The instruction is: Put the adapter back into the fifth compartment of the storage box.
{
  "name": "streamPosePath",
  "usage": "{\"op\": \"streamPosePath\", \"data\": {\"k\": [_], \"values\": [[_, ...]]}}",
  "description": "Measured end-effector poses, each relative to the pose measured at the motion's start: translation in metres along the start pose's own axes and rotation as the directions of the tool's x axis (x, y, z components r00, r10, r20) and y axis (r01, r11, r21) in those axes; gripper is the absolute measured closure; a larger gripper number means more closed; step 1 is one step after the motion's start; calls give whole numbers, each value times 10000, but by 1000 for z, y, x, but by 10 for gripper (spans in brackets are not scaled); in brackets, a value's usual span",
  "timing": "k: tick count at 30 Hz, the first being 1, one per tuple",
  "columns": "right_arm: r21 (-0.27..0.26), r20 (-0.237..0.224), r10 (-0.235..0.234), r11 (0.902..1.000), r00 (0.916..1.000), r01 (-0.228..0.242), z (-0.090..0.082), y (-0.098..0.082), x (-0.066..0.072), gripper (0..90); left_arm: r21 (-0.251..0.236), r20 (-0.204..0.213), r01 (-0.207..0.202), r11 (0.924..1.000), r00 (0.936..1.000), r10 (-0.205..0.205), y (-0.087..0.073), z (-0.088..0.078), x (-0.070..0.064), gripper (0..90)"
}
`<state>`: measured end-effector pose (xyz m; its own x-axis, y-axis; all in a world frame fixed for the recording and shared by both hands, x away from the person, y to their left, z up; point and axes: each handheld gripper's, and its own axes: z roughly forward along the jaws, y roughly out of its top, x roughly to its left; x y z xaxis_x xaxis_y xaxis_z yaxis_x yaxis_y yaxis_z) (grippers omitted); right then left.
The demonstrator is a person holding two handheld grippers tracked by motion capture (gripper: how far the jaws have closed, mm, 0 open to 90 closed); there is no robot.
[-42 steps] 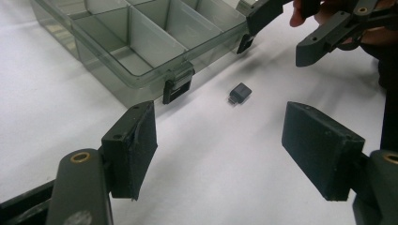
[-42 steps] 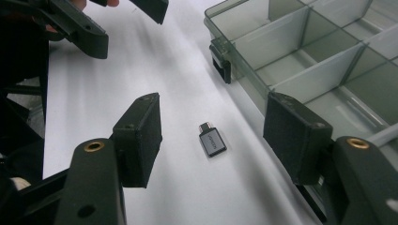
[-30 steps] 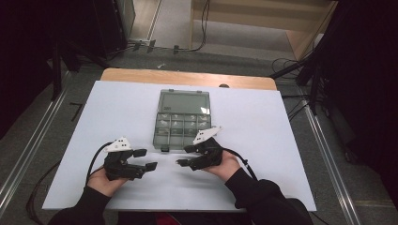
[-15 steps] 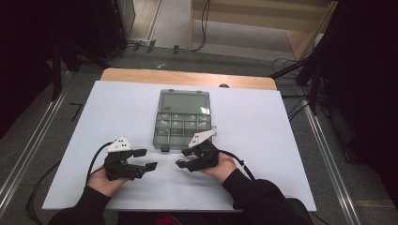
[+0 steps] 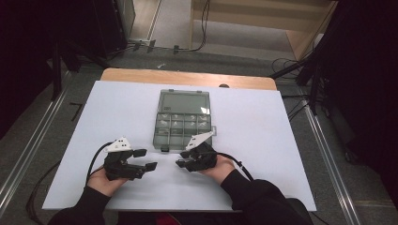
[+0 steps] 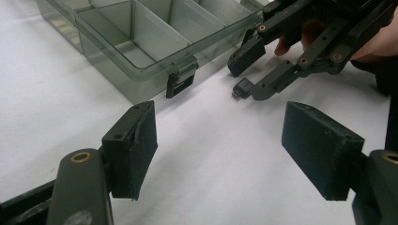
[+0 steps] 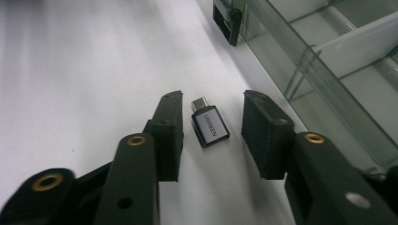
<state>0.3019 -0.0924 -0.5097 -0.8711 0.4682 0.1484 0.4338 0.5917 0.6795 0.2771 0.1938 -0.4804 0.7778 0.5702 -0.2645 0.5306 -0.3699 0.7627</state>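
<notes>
A small grey plug adapter [image 7: 210,123] lies flat on the white table top [image 5: 263,140], just in front of a clear compartment box [image 5: 183,117]. My right gripper [image 7: 213,105] straddles the adapter, one pad on each side with a gap to both. Its jaws have just been closing. In the left gripper view the adapter [image 6: 241,88] sits by the right gripper's [image 6: 253,75] lower jaw. My left gripper [image 6: 227,140] stands open over bare table, left of the right gripper [image 5: 180,161]. From above, the left gripper [image 5: 143,160] points right.
The box's [image 6: 141,51] lid lies open toward the far side, and its dark latch [image 7: 227,21] faces the grippers. The box wall [image 7: 328,61] runs close along the right gripper's right jaw. A wooden table edge [image 5: 187,77] shows behind the white sheet.
The right gripper's jaws have narrowed around the adapter, and that hand has edged slightly toward the near side. The left gripper has stayed put.
</notes>
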Motion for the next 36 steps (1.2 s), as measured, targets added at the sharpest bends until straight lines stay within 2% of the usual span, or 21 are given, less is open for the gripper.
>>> {"op": "streamPosePath", "data": {"k": [5,10,19,26,36], "values": [[58,-105,106,9999,9999,-106,0,0,1,656,24,-4,-6,10000,10000,6,-1,1,1,273],[162,150,-259,9995,9996,257,0,0,4,737,48,13,32,10000,10000,-32,-1,1,2,273],[164,-25,-199,9997,9998,199,0,1,1,741,22,48,33,10000,10000,-33,-1,2,1,273],[220,-207,153,9996,9997,-148,-2,2,-2,741,46,55,44,10000,10000,-44,-2,2,1,273],[-135,-368,621,9979,9974,-626,-12,4,-9,742,109,80,0,9999,10000,0,-2,3,2,273]]}}
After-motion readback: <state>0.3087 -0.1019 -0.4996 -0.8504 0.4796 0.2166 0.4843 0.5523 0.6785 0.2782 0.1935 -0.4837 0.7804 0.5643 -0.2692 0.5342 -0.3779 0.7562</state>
